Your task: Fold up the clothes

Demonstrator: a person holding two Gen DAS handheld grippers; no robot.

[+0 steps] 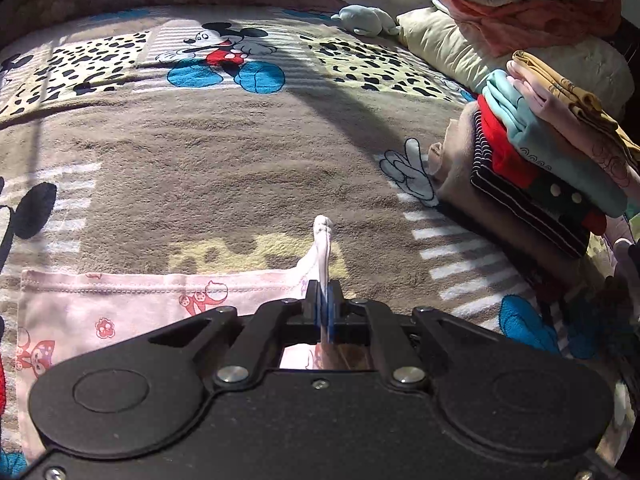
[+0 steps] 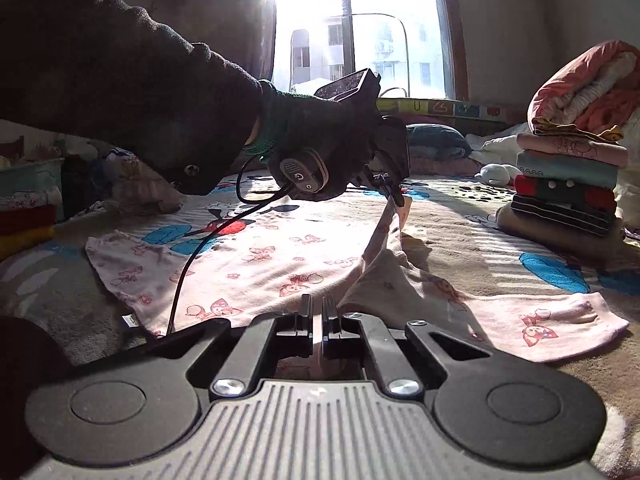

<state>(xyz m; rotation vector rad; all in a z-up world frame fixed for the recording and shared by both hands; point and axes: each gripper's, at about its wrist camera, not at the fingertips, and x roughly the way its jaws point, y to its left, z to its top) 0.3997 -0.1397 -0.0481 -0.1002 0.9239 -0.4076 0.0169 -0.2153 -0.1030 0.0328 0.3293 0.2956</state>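
Seen first from the left wrist camera, the left gripper (image 1: 323, 300) has its fingers clenched on a bunched corner of a pink printed garment (image 1: 120, 312), which lies flat at the near left of a cartoon-print blanket (image 1: 224, 152) and rises to a white tip above the jaws. A stack of folded clothes (image 1: 552, 160) sits at the far right. From the right wrist camera, the right gripper (image 2: 318, 320) appears pinched on the garment's near edge, jaws almost together. The garment spreads across the middle of the blanket, its long axis running left to right, one sleeve (image 2: 560, 320) pointing right. A gloved hand (image 2: 320, 152) holds the left gripper at the far edge, lifting a ridge of cloth. This looks like a fold under way; next, both held points likely travel together across the garment, keeping the edge taut and level.
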